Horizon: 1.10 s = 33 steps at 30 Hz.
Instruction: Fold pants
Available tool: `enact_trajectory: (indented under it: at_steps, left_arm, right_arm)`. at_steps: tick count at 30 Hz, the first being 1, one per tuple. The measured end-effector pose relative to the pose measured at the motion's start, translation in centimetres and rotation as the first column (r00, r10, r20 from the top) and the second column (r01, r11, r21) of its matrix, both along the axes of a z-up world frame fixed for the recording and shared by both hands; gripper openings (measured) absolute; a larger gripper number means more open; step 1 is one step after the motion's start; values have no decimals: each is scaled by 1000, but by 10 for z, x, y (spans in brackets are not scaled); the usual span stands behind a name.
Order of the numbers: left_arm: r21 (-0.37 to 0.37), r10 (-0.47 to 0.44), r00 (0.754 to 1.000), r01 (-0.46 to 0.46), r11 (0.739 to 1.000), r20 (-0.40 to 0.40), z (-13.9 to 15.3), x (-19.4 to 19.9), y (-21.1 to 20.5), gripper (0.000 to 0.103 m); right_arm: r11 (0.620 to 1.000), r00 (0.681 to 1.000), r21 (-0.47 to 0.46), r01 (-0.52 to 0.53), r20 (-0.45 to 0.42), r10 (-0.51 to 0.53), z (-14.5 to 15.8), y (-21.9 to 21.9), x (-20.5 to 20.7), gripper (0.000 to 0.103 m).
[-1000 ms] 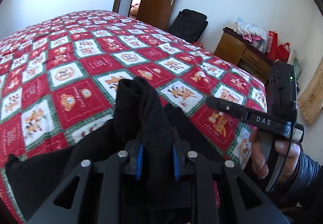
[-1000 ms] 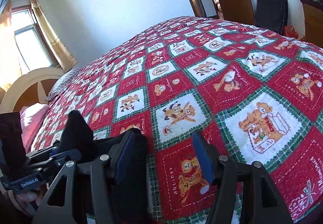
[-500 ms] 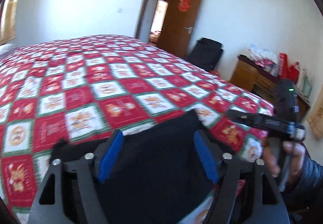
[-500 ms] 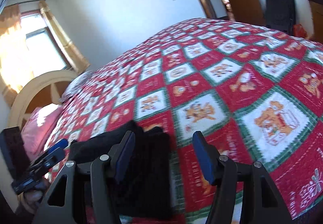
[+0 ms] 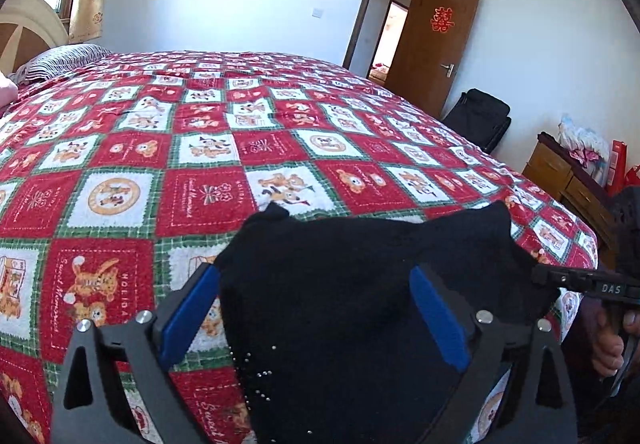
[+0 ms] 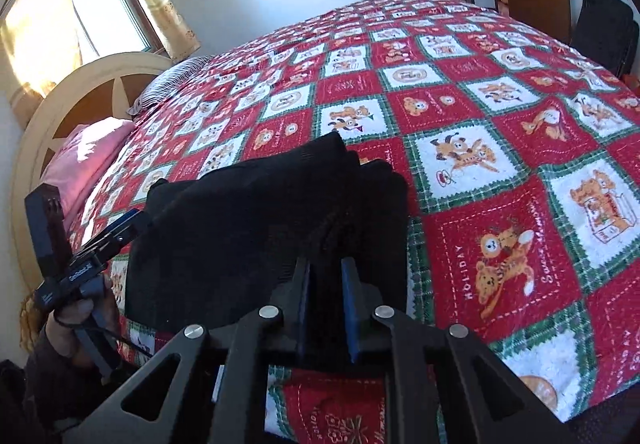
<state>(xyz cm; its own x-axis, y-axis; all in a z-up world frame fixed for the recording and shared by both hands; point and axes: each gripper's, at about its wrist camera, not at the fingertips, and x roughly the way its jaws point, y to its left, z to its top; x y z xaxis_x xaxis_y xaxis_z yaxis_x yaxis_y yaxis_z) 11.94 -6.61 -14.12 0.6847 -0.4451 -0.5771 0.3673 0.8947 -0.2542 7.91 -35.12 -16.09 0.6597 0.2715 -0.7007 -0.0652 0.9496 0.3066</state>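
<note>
Now my left gripper [image 5: 316,318] has let go. A second ago it pinched a bunch of the black pants [image 5: 360,304]; its blue fingers [image 5: 188,318] are wide apart now, with the cloth lying loose between them. My right gripper [image 6: 326,282] was wide open before, and now its fingers are squeezed narrow on the near edge of the pants. The pants sit in a folded pile on the near corner of the red quilt [image 6: 500,124]. I think one fold is done, and the right side is ready to pull the next one.
</note>
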Motion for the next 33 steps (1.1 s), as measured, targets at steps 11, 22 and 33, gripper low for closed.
enact_trajectory:
  at_steps: [11,22,33]
  left_arm:
    - [29,-1,1000,2,1000,-20,-11,-1,-4,103]
    - [39,34,998,-36,999,47,0,1,-4,103]
    - [111,181,981,-172,979,-68,-22,47,0,103]
  right_arm:
    - [996,997,53,65,-42,-63,-13,-31,-6,30]
    - [994,996,54,93,7,-93,1,-28,54,57]
    - [988,993,-91,122,5,-122,-14,-23,66,13]
